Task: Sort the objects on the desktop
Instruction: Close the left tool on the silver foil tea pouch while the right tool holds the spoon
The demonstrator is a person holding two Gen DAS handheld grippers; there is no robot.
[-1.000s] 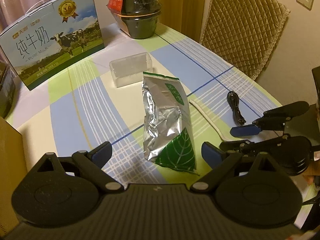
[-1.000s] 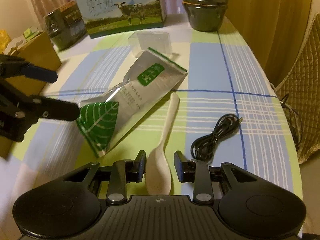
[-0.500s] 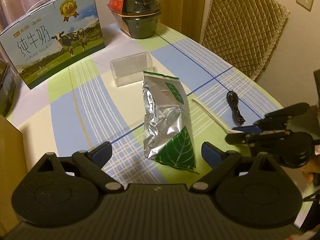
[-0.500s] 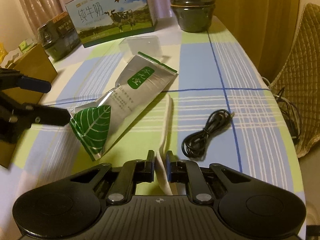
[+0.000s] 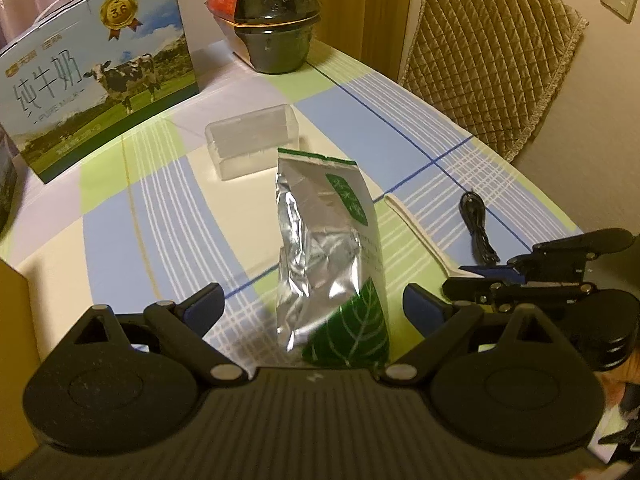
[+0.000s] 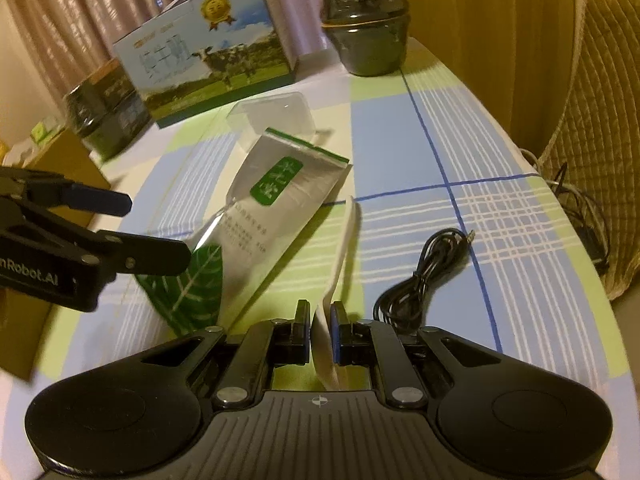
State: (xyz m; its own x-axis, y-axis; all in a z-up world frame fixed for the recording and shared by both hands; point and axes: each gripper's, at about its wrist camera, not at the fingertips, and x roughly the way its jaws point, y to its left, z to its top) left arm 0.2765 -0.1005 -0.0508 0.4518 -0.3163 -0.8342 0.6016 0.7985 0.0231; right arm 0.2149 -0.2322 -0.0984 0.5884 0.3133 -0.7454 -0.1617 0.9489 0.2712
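1. Left wrist view: my left claw [image 5: 310, 306] is wide apart and holds nothing. The silver tea bag [image 5: 330, 256] with a green leaf lies on the surface [image 5: 120, 216] between and ahead of its fingers. Behind the bag is a clear plastic box [image 5: 253, 145], and to the right a black cable [image 5: 478, 226]. The right claw [image 5: 480, 274] appears at the right edge, clamped on the wide end of the white spoon [image 5: 416, 226].

2. Left wrist view, writing: the milk carton [image 5: 96, 76] shows "PURE MILK", large Chinese characters, and a gold medal with "3.6". The tea bag has a green label, but I cannot read it.

3. Right wrist view: my right claw [image 6: 320, 330] is closed on the white spoon [image 6: 340, 256]; its handle points away, and I cannot tell if its far end touches the surface. The tea bag [image 6: 256, 220] and the cable [image 6: 424, 272] lie on either side. The left claw [image 6: 158, 226] hangs open at the left.

4. Right wrist view, writing: the left device carries "nRobot.AI", cut by the edge.

5. Progress, as I judge: sorting is at an early stage. Only the spoon is gripped; bag, cable and box are not yet placed anywhere.
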